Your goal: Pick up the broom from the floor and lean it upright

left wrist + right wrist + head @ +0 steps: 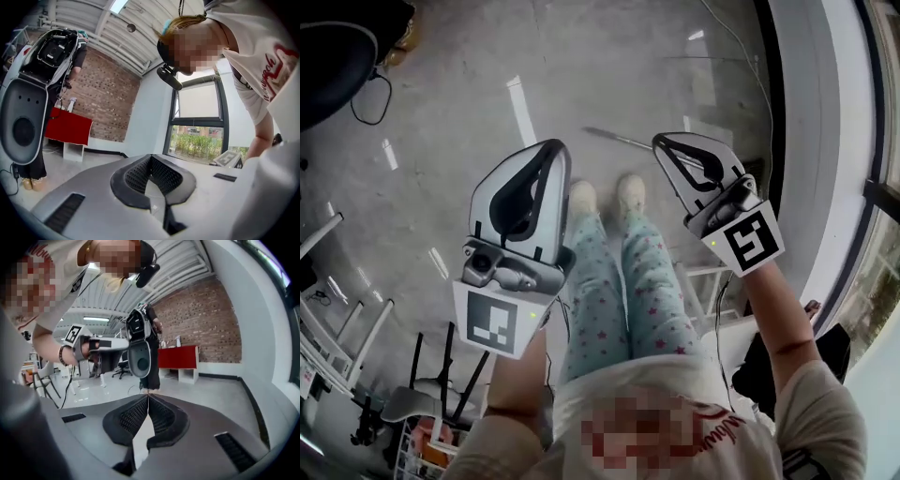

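The broom [619, 141] lies flat on the grey floor [469, 112]. Only its thin handle shows, as a slanted line just ahead of the person's pale shoes [581, 197]. In the head view it lies between the tips of the two grippers, and neither gripper touches it.

The left gripper [551, 150] is held above the floor to the left of the handle. In the left gripper view its tips [150, 157] are pressed together with nothing between them. The right gripper [660, 141] is held above the handle's right end, and in its own view the ribbed black pads [136, 416] meet at the tip, also empty.

Each gripper carries a white cube with a black square marker, one on the left [495, 319] and one on the right [754, 239]. The markers are patterns, not letters.

The person's white shirt [262, 65] bears red script that is too cut off to read.

Beyond the left gripper stand a red cabinet [68, 127] and a brick wall [101, 108].
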Motion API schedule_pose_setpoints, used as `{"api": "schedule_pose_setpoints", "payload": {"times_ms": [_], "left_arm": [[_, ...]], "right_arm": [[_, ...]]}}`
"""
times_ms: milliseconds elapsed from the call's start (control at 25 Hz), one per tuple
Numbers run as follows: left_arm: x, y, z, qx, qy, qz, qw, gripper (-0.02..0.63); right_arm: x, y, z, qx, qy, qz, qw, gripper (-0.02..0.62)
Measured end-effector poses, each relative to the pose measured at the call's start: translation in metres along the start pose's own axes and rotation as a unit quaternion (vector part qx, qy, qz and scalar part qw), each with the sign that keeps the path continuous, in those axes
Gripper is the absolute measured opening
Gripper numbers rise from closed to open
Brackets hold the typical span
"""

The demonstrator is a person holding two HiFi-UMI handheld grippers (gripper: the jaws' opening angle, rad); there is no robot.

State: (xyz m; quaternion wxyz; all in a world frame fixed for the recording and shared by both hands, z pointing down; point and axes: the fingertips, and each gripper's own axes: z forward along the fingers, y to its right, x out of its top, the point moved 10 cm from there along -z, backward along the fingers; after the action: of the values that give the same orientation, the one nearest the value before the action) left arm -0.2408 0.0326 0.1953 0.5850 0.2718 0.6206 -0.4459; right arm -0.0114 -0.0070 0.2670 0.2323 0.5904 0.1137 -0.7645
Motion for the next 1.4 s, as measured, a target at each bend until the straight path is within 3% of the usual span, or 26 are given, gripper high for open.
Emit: {"api": "schedule_pose_setpoints", "payload": {"times_ms": [160, 280, 400, 520, 640, 840, 1120, 1400], "left_arm": [[-0.077, -0.025, 0.001, 0.010, -0.035, 0.000, 0.9994, 0.020], [-0.140, -0.039, 0.004, 0.013, -0.056, -0.004, 0.9983, 0.020], [-0.195, -0.050, 0.009, 0.013, -0.070, -0.010, 0.9975, 0.020], [-0.234, -0.053, 0.014, 0.000, -0.084, -0.011, 0.9964, 0.020], [-0.270, -0.057, 0.020, -0.018, -0.100, 0.009, 0.9947, 0.020], [-0.316, -0.059, 0.023, -0.027, -0.127, 0.003, 0.9916, 0.020], [-0.351, -0.062, 0.038, 0.012, -0.199, -0.007, 0.9799, 0.020], [-0.377, -0.072, 0.061, 0.014, -0.266, -0.023, 0.9636, 0.020]], "right_arm": [[-0.100, -0.003, 0.038, 0.089, -0.062, -0.008, 0.994, 0.025], [-0.175, -0.008, 0.062, 0.154, -0.131, -0.035, 0.979, 0.026], [-0.236, -0.012, 0.082, 0.182, -0.167, -0.053, 0.968, 0.026], [-0.282, -0.010, 0.091, 0.179, -0.189, -0.051, 0.964, 0.029], [-0.327, -0.002, 0.099, 0.162, -0.208, -0.039, 0.964, 0.102], [-0.387, 0.004, 0.109, 0.141, -0.245, -0.028, 0.959, 0.113], [-0.413, 0.001, 0.121, 0.144, -0.268, -0.022, 0.952, 0.115], [-0.428, 0.006, 0.134, 0.139, -0.282, -0.025, 0.949, 0.115]]}}
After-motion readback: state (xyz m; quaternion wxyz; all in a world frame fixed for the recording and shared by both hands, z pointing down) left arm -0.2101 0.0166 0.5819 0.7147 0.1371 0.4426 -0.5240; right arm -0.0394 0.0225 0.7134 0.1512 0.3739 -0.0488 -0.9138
